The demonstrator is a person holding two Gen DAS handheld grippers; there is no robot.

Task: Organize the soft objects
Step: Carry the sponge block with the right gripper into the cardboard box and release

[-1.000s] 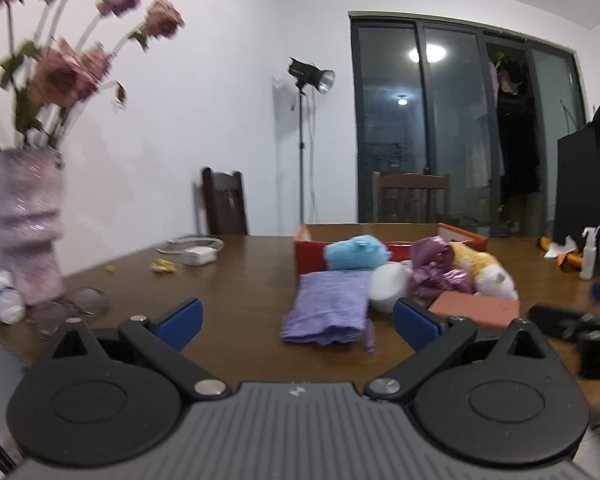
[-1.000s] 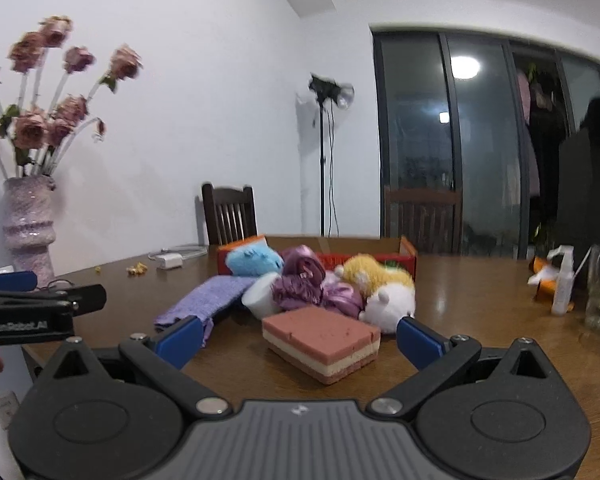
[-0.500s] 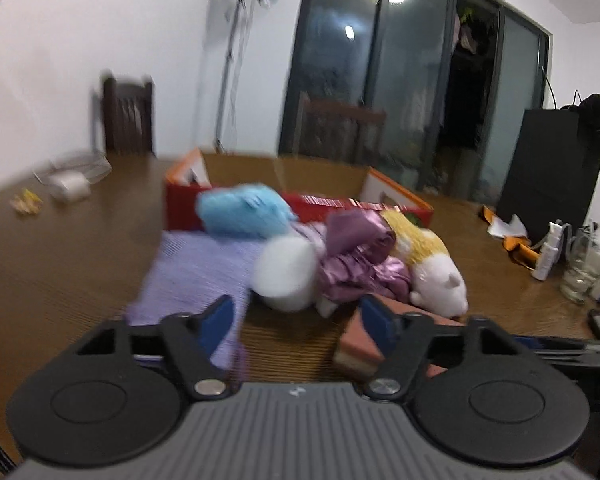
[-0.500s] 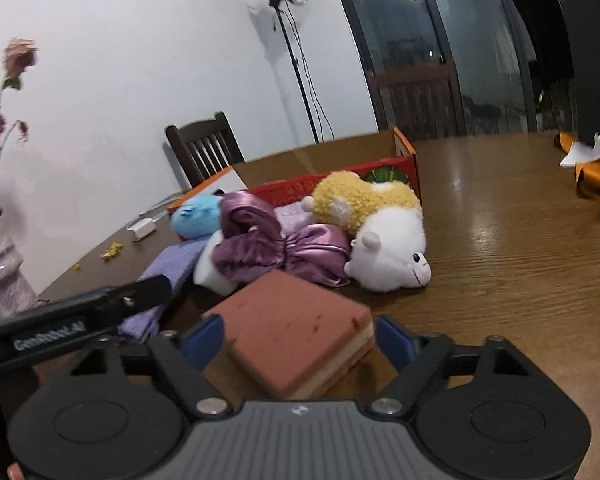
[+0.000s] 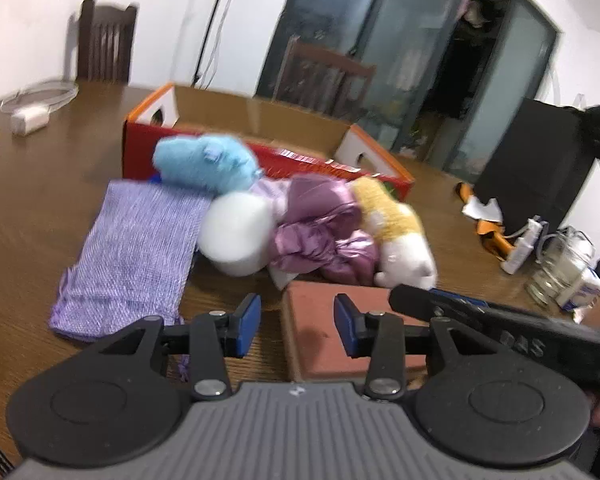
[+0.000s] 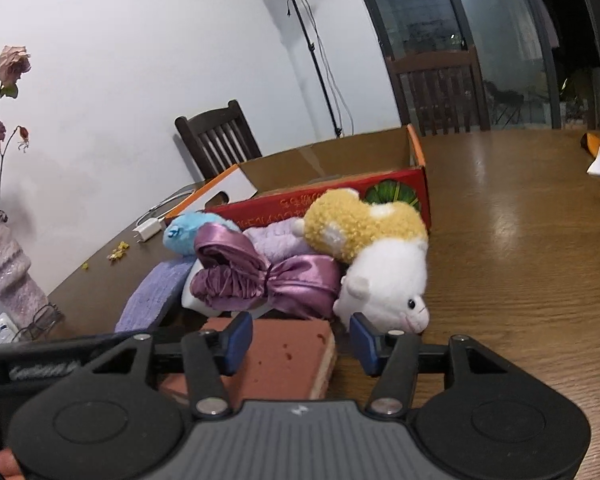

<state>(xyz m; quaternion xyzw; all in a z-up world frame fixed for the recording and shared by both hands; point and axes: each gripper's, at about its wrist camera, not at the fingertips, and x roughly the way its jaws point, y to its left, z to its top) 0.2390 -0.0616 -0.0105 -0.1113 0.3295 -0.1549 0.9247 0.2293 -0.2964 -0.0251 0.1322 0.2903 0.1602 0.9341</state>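
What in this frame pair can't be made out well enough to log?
- Box interior: both views, near wall and toy pile hide the floor.
- Sponge block: near end behind each gripper's body; whether the closing jaws touch it is unclear.
- White roll: left view, motion blur.
- Print on box front: right view, too small.

My left gripper (image 5: 296, 326) pointed downward and forward, its blue jaws closing but still apart, nothing pressed between the pads. My right gripper (image 6: 301, 338) sat just beside it, tilted down too, jaws closing and not yet gripping. A fingertip (image 6: 5, 462) of mine showed at the lower edge.
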